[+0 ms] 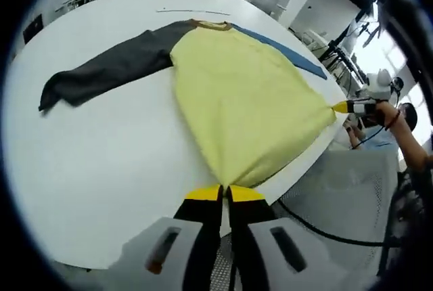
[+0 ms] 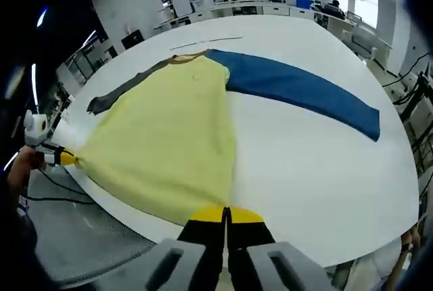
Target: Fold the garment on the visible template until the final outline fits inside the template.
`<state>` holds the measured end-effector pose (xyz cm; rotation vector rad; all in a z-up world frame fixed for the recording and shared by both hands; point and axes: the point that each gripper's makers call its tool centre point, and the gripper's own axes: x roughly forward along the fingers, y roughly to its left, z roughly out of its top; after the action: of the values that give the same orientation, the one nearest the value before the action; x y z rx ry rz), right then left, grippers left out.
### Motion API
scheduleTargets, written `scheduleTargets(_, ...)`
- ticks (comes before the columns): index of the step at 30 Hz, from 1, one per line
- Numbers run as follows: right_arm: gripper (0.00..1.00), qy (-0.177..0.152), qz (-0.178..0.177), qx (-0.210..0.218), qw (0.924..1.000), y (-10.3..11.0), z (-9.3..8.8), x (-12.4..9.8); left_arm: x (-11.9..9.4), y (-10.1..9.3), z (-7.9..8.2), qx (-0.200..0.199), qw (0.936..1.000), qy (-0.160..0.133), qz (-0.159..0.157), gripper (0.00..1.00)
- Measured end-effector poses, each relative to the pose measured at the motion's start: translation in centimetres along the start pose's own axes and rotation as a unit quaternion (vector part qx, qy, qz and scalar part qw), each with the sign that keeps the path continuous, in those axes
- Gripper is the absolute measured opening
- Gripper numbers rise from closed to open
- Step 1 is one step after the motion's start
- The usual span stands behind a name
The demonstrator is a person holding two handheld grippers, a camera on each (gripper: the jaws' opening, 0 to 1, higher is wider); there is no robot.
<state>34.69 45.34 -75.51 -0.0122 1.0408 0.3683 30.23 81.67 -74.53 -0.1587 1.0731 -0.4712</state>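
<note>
Your left claw (image 1: 225, 191) is clamped shut on one bottom corner of the yellow long-sleeved shirt with one dark grey sleeve and one blue sleeve (image 1: 237, 95), right at the near edge of the round white counter (image 1: 101, 169). Your right claw (image 2: 226, 213) is likewise closed on the opposite bottom corner of the shirt (image 2: 169, 135), also at the counter (image 2: 304, 169) rim. Each claw also appears at the side of the other's view, its yellow tips pinching the hem.

The shirt lies spread flat, collar away from you, hem stretched between the two claws along the counter's edge. The grey sleeve (image 1: 101, 71) reaches out to one side, the blue sleeve (image 2: 298, 88) to the other; in the left gripper view most of the blue sleeve is hidden behind the yellow body.

You cannot make out any template outline on the counter; only a thin dark line (image 2: 206, 39) beyond the collar shows.

Broad bare counter lies on both sides of the shirt and beyond the collar. Black cables (image 1: 325, 231) hang below the near rim.
</note>
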Motion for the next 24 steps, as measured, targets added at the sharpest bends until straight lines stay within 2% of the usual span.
scheduleTargets(1, 0.00, 0.001, -0.002, -0.003, 1.0000, 0.0, -0.1, 0.2, 0.0, 0.0, 0.1, -0.015, 0.9999, -0.008, 0.001, 0.01)
scheduleTargets(9, 0.00, -0.009, -0.004, 0.015, 0.9998, -0.3, -0.2, 0.7, -0.4, 0.4, -0.7, -0.023, 0.9995, -0.018, 0.016, 0.01)
scheduleTargets(14, 0.01, -0.028, -0.004, 0.044, 0.9986, -0.3, -0.1, 0.4, -0.9, 0.4, -0.9, -0.035, 0.9985, -0.039, 0.011, 0.10)
scheduleTargets(16, 0.11, -0.036, -0.004, 0.051, 0.9980, -0.4, 0.1, 0.1, -1.1, 0.2, -1.0, -0.032, 0.9986, -0.042, 0.010, 0.14)
scheduleTargets(18, 0.18, -0.035, 0.000, 0.057, 0.9978, -0.4, 0.0, 0.0, -0.9, 0.2, -1.1, -0.032, 0.9985, -0.043, 0.012, 0.17)
scheduleTargets(22, 0.18, -0.015, 0.006, 0.057, 0.9983, 0.0, -1.2, 0.1, -0.4, 0.2, -1.7, -0.036, 0.9983, -0.041, 0.023, 0.18)
scheduleTargets(24, 0.18, -0.003, 0.006, 0.062, 0.9980, 0.3, -2.0, 0.2, -0.2, 0.1, -1.9, -0.052, 0.9974, -0.039, 0.030, 0.18)
